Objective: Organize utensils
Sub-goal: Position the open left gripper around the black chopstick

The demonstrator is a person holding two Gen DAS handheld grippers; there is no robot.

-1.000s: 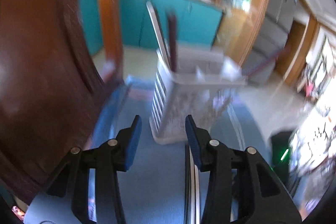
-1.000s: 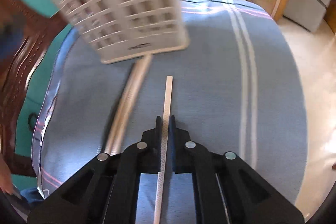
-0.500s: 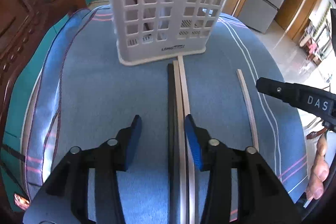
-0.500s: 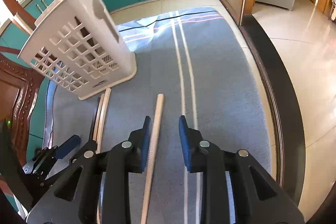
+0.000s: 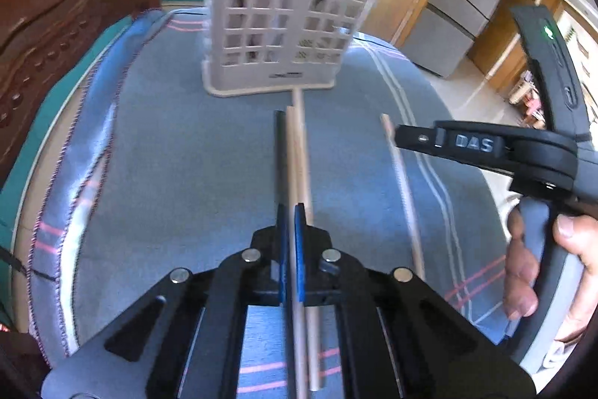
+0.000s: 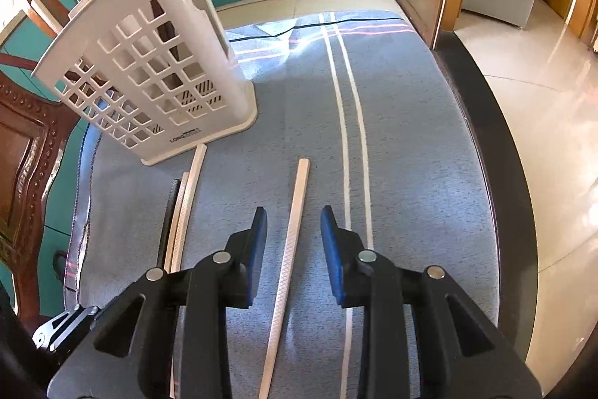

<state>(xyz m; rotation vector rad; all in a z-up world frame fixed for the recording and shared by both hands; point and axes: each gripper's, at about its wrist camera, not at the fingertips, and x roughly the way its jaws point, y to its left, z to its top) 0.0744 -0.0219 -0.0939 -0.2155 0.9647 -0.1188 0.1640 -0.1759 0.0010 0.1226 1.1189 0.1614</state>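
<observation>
A white lattice utensil basket [image 5: 284, 25] [image 6: 149, 70] stands on the blue cloth, with dark sticks poking out of its top. Three chopsticks lie side by side in front of it: a dark one [image 5: 279, 144] and two pale ones [image 6: 192, 178]. My left gripper [image 5: 290, 212] is shut on the middle pale chopstick [image 5: 293, 152]. A separate pale chopstick [image 6: 295, 212] lies flat on the cloth between the fingers of my right gripper [image 6: 293, 215]. Those jaws are opening and the pads do not touch it.
The striped blue cloth [image 6: 411, 137] covers a table with a dark edge [image 6: 482, 122] on the right. A carved wooden chair [image 5: 45, 6] stands close on the left. A person's hand [image 5: 542, 268] holds the right gripper's handle. Teal cabinets stand behind.
My left gripper dropped over the three chopsticks and shut on the middle pale one. My right gripper let go of its pale chopstick and opened; the stick now lies on the cloth.
</observation>
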